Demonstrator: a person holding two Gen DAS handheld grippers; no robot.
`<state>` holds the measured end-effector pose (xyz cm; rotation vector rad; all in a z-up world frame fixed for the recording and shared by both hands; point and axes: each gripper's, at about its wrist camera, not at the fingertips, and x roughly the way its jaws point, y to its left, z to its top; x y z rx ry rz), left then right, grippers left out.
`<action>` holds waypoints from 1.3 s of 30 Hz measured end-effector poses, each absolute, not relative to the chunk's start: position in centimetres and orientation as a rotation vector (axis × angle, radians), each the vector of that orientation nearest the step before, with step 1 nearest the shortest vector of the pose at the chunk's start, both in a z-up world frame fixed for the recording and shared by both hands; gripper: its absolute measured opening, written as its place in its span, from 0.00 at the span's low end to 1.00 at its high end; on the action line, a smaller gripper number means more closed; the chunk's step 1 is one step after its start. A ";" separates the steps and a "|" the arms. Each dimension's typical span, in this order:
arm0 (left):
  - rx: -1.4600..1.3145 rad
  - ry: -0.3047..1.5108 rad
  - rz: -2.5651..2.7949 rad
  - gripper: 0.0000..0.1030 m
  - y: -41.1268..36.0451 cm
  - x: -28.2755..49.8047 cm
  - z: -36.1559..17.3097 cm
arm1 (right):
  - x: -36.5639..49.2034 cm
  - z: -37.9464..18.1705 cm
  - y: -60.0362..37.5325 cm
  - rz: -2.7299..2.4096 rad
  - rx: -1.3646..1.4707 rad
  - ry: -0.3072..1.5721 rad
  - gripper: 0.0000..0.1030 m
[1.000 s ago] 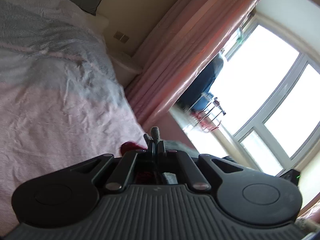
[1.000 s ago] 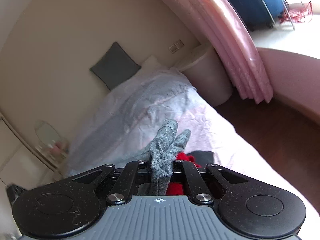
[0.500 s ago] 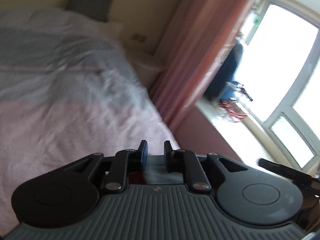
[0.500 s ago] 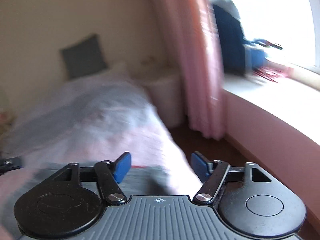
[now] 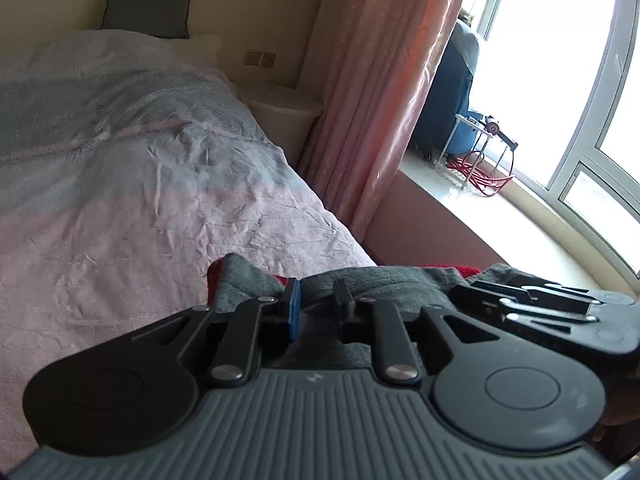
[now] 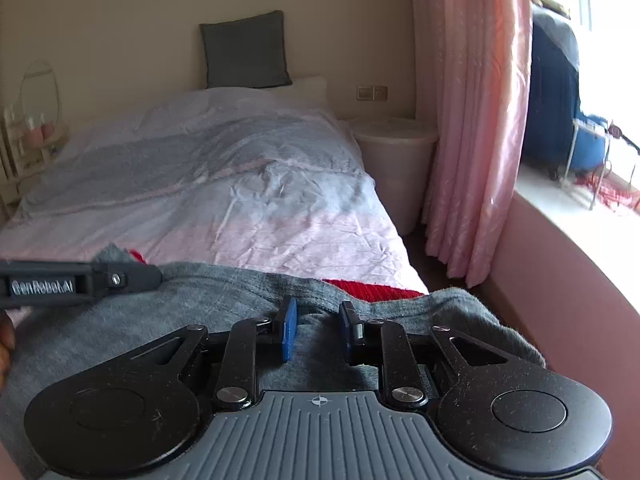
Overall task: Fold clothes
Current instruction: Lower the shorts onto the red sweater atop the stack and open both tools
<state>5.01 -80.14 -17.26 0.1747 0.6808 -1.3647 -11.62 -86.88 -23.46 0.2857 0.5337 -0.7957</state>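
Note:
A grey garment (image 6: 200, 312) lies spread on the near end of the bed (image 6: 280, 220), with red fabric (image 6: 372, 290) showing beyond its far edge. My right gripper (image 6: 318, 330) rests low over the grey cloth, open by a narrow gap with nothing pinched between the blue pads. In the left wrist view the same grey garment (image 5: 380, 284) and a bit of red fabric (image 5: 280, 280) lie under my left gripper (image 5: 318, 304), also open by a small gap. Each gripper shows in the other's view: the right gripper (image 5: 540, 300) and the left gripper (image 6: 60, 284).
The bed (image 5: 140, 220) has a pink and grey cover, with a grey cushion (image 6: 244, 50) at the wall. A round white bedside table (image 6: 396, 148) and a pink curtain (image 6: 468, 120) stand right of it, then a window sill (image 5: 500, 220). A person's hand (image 6: 4, 344) shows at the left edge.
A second ago both grippers were shut on bunched grey cloth. They let go, the right one swinging wide open, and now sit low over the laid-out garment with narrower gaps.

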 end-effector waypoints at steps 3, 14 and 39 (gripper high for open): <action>0.131 0.669 -1.342 0.17 -78.8 5.3 -16.6 | -12.5 -24.2 -86.7 -0.815 0.296 0.509 0.30; 0.027 0.578 -1.320 0.13 -70.8 3.4 -13.1 | -20.4 -17.3 -83.1 -0.880 0.342 0.352 0.45; 0.334 0.776 -1.136 0.19 -66.8 -2.8 -12.0 | -21.8 -19.9 -77.0 -0.853 0.401 0.655 0.45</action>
